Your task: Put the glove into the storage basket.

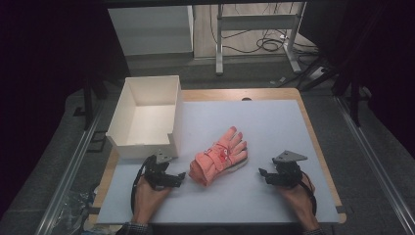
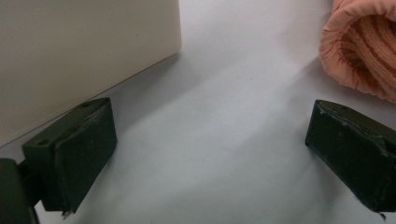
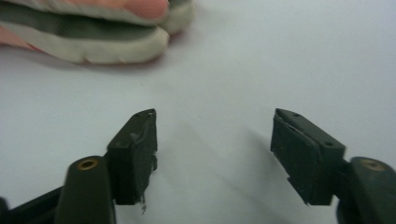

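Lying on the table (image 1: 274, 122), a little left of its middle: pink glove (image 1: 220, 155), cuff pointing toward the person, fingers pointing away. Standing just left of it, touching nothing: white box (image 1: 147, 115), open on top. Resting low near the cuff, jaws wide apart and empty: left hand-held gripper (image 1: 177, 177). Sitting to the right of the glove, well clear of its fingertips, jaws also apart, nothing between them: right hand-held gripper (image 1: 263, 174). Possibly going wrong from here: pinching only a thin layer of soft knit and letting it slip out; pushing the glove along the smooth surface instead of gripping; snagging the glove on the box wall while lifting.
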The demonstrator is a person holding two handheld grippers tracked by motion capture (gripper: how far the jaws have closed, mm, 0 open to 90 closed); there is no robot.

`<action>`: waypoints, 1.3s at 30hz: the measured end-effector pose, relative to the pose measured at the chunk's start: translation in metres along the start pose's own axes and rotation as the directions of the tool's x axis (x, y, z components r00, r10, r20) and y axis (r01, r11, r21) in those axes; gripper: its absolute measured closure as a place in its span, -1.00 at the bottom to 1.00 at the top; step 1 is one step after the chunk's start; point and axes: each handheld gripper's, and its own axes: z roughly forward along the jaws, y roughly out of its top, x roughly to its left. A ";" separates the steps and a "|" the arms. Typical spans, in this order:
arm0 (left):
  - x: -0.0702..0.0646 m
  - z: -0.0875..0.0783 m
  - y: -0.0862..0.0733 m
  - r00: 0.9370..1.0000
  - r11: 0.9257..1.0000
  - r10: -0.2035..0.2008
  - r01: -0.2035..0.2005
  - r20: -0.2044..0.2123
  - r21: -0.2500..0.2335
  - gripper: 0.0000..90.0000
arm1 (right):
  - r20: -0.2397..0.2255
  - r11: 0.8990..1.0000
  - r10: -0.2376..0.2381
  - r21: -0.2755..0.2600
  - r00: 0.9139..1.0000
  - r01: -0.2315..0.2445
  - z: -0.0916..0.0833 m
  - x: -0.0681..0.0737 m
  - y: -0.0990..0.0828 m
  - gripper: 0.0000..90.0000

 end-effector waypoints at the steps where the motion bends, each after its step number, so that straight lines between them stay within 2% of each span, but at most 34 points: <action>1: 0.000 0.000 0.000 1.000 1.000 -0.001 0.001 0.002 0.001 -0.96 | -0.006 1.000 0.001 0.006 1.000 -0.001 0.001 0.000 0.000 -0.37; 5: 0.001 0.000 0.000 1.000 1.000 0.006 -0.006 0.006 0.004 -0.96 | -0.002 1.000 -0.006 0.008 1.000 0.006 0.001 0.000 0.000 -0.42; 7: 0.002 -0.001 0.000 1.000 1.000 0.012 -0.012 0.016 0.006 -0.96 | 0.015 1.000 0.004 0.013 1.000 -0.004 0.002 0.000 0.000 -0.51; 12: 0.002 -0.005 0.002 0.998 0.999 0.039 -0.040 0.047 0.032 -0.93 | 0.021 1.000 0.007 0.011 1.000 -0.007 0.002 0.000 0.000 -0.54; 19: -0.008 -0.021 0.003 0.992 0.998 0.069 -0.068 0.107 -0.017 -0.94 | 0.024 1.000 0.006 0.009 1.000 -0.006 0.002 0.001 -0.001 -0.55; 26: -0.022 -0.038 0.009 0.986 0.996 0.091 -0.088 0.142 -0.029 -1.00 | 0.024 1.000 0.006 0.009 1.000 -0.007 0.002 0.001 -0.001 -0.55; 32: -0.035 -0.048 0.020 0.972 0.988 0.152 -0.153 0.179 -0.007 -1.00 | 0.024 1.000 0.006 0.009 1.000 -0.007 0.002 0.000 -0.001 -0.55; 34: -0.039 -0.050 0.024 0.969 0.987 0.159 -0.161 0.191 -0.002 -1.00 | 0.024 1.000 0.007 0.009 1.000 -0.007 0.002 0.000 -0.001 -0.55; 37: -0.045 -0.053 0.035 0.961 0.982 0.185 -0.190 0.204 0.005 -1.00 | 0.024 1.000 0.006 0.009 1.000 -0.006 0.002 0.000 -0.001 -0.55; 38: -0.049 -0.052 0.043 0.957 0.976 0.207 -0.215 0.202 0.018 -1.00 | 0.024 1.000 0.007 0.008 1.000 -0.007 0.002 0.000 -0.001 -0.55; 39: -0.049 -0.052 0.043 0.957 0.976 0.207 -0.215 0.202 0.018 -1.00 | 0.024 1.000 0.007 0.008 1.000 -0.007 0.002 0.000 -0.001 -0.55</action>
